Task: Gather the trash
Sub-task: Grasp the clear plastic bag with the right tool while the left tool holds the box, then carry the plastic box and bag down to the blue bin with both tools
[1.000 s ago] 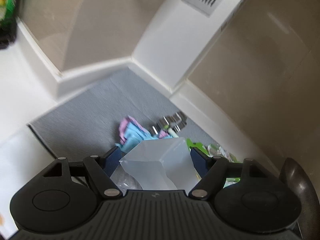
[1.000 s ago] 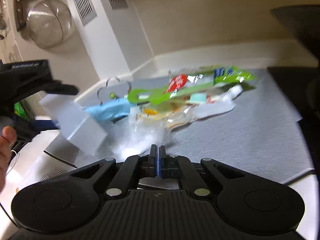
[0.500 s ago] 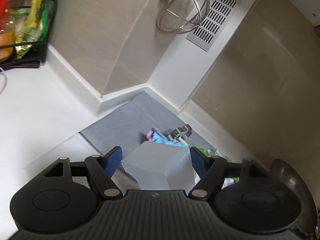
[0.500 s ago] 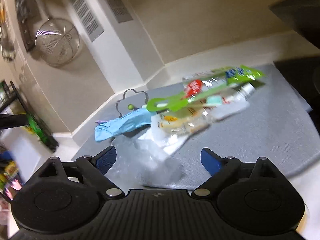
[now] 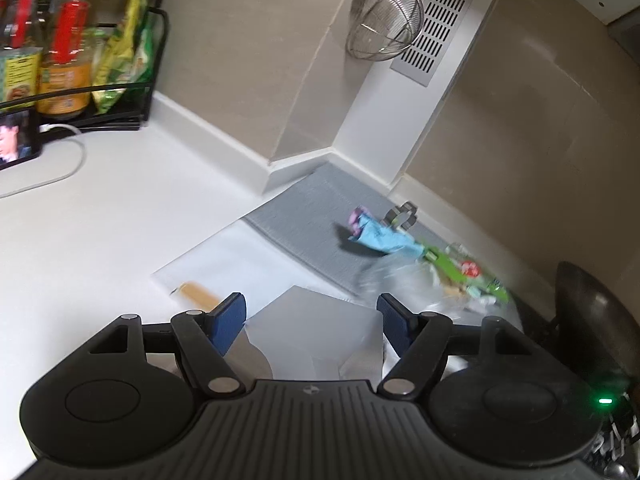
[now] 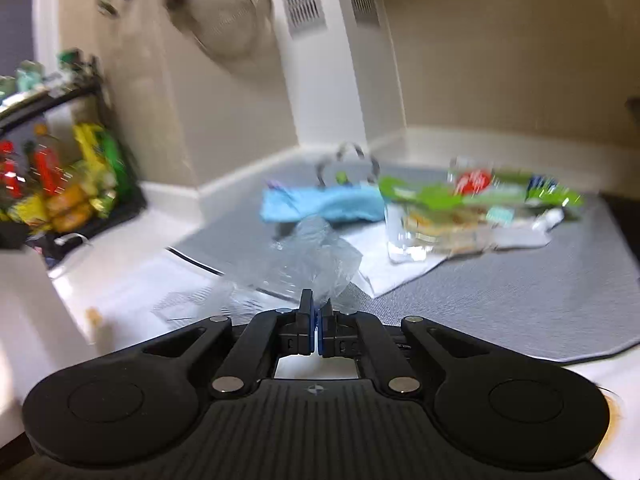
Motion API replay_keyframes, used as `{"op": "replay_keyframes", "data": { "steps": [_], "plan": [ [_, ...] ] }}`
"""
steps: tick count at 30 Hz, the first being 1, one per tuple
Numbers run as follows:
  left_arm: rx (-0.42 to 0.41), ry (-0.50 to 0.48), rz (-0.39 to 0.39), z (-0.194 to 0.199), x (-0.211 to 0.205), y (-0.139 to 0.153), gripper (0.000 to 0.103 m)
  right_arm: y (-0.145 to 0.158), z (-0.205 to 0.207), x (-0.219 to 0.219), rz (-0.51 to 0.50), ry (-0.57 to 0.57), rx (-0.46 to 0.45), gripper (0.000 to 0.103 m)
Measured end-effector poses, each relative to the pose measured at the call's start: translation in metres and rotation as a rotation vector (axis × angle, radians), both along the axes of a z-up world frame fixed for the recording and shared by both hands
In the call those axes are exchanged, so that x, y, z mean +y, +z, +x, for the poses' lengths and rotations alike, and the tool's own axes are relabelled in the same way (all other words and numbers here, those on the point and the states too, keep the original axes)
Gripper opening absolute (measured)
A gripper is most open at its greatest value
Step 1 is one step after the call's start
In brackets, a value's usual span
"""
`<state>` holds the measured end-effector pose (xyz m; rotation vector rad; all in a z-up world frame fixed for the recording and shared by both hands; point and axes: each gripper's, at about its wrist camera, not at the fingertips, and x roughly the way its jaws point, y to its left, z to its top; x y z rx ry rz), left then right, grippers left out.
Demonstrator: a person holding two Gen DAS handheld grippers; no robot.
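Observation:
My left gripper [image 5: 311, 312] is shut on a translucent white plastic container [image 5: 316, 336], held over the white counter, back from the grey mat [image 5: 304, 216]. My right gripper [image 6: 316, 308] is shut on a crumpled clear plastic wrap [image 6: 308, 256], which bunches up just past the closed pads. More trash lies on the mat: a blue wrapper [image 6: 320, 206], a green and red wrapper [image 6: 460, 196] over other packets, and a white napkin [image 6: 396, 268]. In the left wrist view the blue wrapper [image 5: 380, 236] and the green wrapper [image 5: 460, 268] lie to the right.
A metal cookie cutter [image 6: 348, 160] stands behind the blue wrapper. A black rack of bottles and packets [image 5: 60, 60] and a phone [image 5: 16, 140] on a cable are at the far left. A wire strainer [image 5: 384, 28] hangs on the wall. A dark pan [image 5: 592, 320] is at the right.
The left gripper has drawn back from the mat with the container still in it. The right gripper opened wide, then shut on the clear plastic wrap and swung left.

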<state>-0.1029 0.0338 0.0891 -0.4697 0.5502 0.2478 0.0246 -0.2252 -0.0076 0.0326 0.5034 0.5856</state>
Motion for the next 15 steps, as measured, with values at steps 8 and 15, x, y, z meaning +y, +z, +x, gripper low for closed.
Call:
{"op": "replay_keyframes", "data": {
  "steps": [8,15],
  "plan": [
    [0.023,0.032,0.058,-0.061,-0.015,-0.009,0.077,0.025,-0.070,-0.048,0.069,-0.004,-0.080,0.002],
    [0.066,0.033,0.105,-0.105,-0.035,-0.018,0.077,0.032,-0.131,-0.062,0.084,0.055,-0.104,0.002]
  ]
}}
